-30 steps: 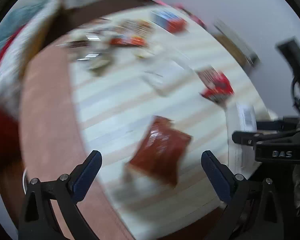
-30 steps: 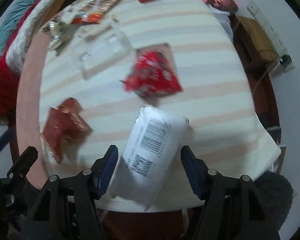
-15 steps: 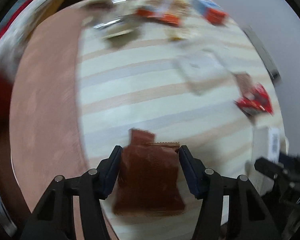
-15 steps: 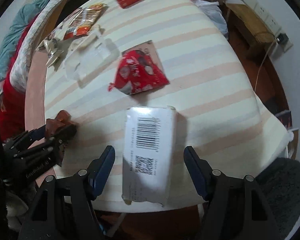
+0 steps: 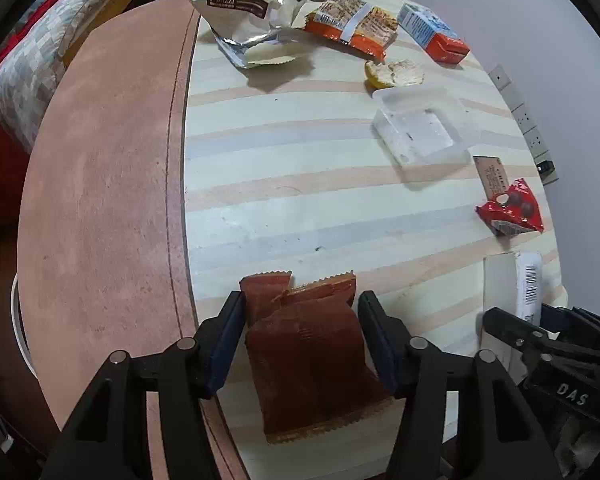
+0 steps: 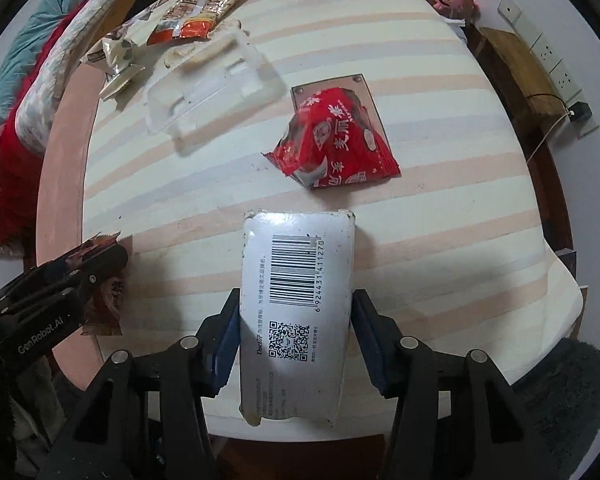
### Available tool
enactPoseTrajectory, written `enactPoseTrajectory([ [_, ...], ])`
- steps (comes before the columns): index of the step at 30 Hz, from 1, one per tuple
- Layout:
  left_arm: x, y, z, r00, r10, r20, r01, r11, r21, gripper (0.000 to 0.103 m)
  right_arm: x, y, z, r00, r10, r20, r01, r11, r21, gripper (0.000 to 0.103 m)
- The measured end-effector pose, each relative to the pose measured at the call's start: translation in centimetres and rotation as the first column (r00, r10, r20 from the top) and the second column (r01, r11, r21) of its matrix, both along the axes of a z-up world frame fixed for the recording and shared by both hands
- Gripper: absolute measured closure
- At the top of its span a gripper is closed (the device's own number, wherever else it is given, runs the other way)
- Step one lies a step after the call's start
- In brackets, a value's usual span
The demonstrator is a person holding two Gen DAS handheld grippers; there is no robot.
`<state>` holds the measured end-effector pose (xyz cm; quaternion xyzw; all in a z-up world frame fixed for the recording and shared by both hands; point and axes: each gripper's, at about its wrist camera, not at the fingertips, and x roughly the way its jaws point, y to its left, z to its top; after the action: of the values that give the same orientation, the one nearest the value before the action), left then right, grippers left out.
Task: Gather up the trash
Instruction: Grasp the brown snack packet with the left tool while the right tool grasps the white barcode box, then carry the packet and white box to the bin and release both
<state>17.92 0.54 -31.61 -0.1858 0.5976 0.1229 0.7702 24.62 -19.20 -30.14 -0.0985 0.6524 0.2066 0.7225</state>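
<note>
A brown snack wrapper (image 5: 308, 352) lies at the near edge of the striped tablecloth (image 5: 300, 200). My left gripper (image 5: 302, 312) straddles it, both pads against its sides. A white barcode box (image 6: 296, 312) lies at the near edge in the right wrist view. My right gripper (image 6: 294, 312) has closed its pads on the box's sides. The box also shows in the left wrist view (image 5: 516, 280), and the brown wrapper in the right wrist view (image 6: 104, 300).
A red snack bag (image 6: 336, 140), a clear plastic tray (image 6: 216, 84), an orange wrapper (image 6: 196, 12), a silver bag (image 5: 248, 12), a blue-orange carton (image 5: 432, 32) and a bread piece (image 5: 396, 74) lie farther back. Bare pink tabletop (image 5: 100, 200) is on the left.
My left gripper dropped over the brown wrapper and narrowed from wide open to its sides. My right gripper closed in on the white box, which turned straight between the fingers.
</note>
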Motion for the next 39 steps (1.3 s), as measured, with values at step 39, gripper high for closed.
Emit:
enactPoseTrajectory([
  [39, -27.7, 28.7, 13.3, 0.785, 0.557, 0.272, -0.614, 0.760, 0.215, 0.064, -18.9, 35.1, 10.2, 0.793, 0.590, 0.150, -0.607, 0.752, 0.255, 0.053],
])
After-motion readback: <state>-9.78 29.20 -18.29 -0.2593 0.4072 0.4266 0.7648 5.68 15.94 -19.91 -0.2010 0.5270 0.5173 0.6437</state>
